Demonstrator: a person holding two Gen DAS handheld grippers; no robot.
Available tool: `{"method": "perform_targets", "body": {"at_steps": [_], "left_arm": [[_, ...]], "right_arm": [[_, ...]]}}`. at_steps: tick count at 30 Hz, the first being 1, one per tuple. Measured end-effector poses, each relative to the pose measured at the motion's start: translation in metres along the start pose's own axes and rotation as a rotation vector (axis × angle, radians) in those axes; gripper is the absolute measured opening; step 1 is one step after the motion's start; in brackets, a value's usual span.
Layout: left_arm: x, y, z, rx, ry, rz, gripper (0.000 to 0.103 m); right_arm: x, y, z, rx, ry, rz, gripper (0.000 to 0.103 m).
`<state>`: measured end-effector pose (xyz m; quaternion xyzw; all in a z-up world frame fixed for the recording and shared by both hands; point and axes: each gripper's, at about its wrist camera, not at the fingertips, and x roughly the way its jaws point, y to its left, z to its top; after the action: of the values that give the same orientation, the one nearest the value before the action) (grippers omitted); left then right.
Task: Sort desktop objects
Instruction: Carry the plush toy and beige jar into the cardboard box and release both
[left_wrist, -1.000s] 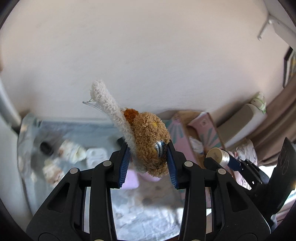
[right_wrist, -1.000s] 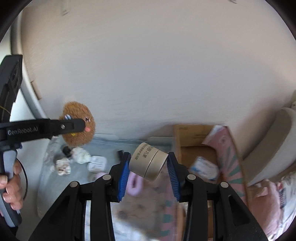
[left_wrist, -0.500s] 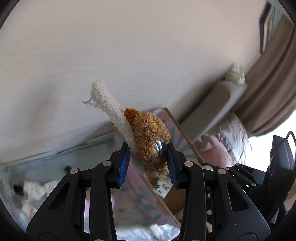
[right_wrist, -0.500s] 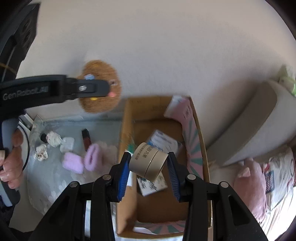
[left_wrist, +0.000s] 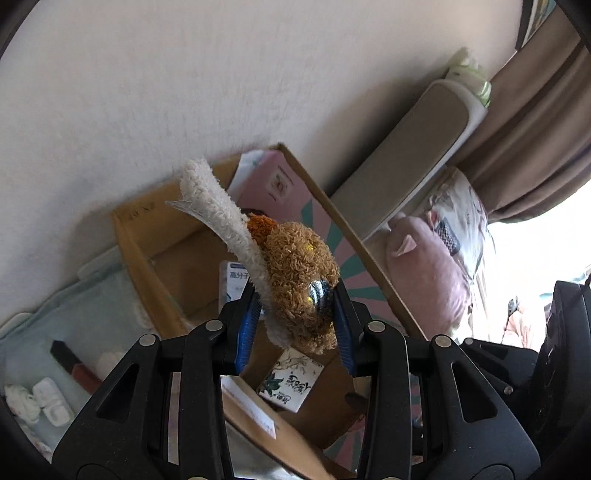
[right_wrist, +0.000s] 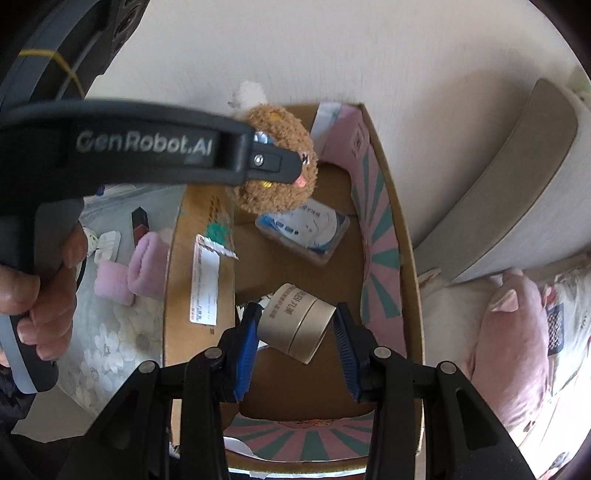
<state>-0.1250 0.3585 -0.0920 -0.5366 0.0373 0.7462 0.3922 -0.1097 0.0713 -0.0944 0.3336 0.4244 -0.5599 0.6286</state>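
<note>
White wall backs your desk, where a floral cloth lies to the left of an open cardboard box with pink and teal flaps. Your left gripper has its jaws pinching a brown plush toy with a white fleecy strip, held in the air above the box's interior. Your right gripper has its jaws clamped on a beige round tin, tilted, also over the box. Beyond the right jaws, inside the box, lies a blue and white packet. Left of those jaws, on the cloth, sit two pink rolls and a dark lipstick. Your left hand grips its handle.
</note>
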Motion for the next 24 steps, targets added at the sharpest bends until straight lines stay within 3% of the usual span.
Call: {"method": "perform_targets", "body": {"at_steps": [12,13,14,15,16,17,24], "left_arm": [[0.021,0.009,0.009,-0.026,0.078,0.013,0.035],[0.021,0.01,0.01,-0.034,0.087,0.01,0.036],[0.02,0.012,0.01,-0.041,0.096,0.012,0.041],[0.02,0.013,0.011,-0.047,0.105,0.018,0.061],[0.019,0.013,0.012,-0.046,0.108,0.027,0.082],[0.018,0.012,0.014,-0.041,0.111,0.035,0.1],[-0.01,0.014,0.016,-0.024,0.047,0.026,0.103]], "right_arm": [[0.01,-0.011,0.004,0.076,0.059,-0.011,0.037],[0.009,-0.011,0.004,0.088,0.061,-0.006,0.042],[0.009,-0.012,0.004,0.099,0.062,-0.008,0.052],[0.008,-0.014,0.005,0.113,0.057,-0.02,0.06],[0.004,-0.015,0.005,0.123,0.037,-0.037,0.074],[0.0,-0.016,0.005,0.126,0.02,-0.043,0.077],[-0.022,-0.013,0.007,0.145,-0.031,-0.085,0.077]]}}
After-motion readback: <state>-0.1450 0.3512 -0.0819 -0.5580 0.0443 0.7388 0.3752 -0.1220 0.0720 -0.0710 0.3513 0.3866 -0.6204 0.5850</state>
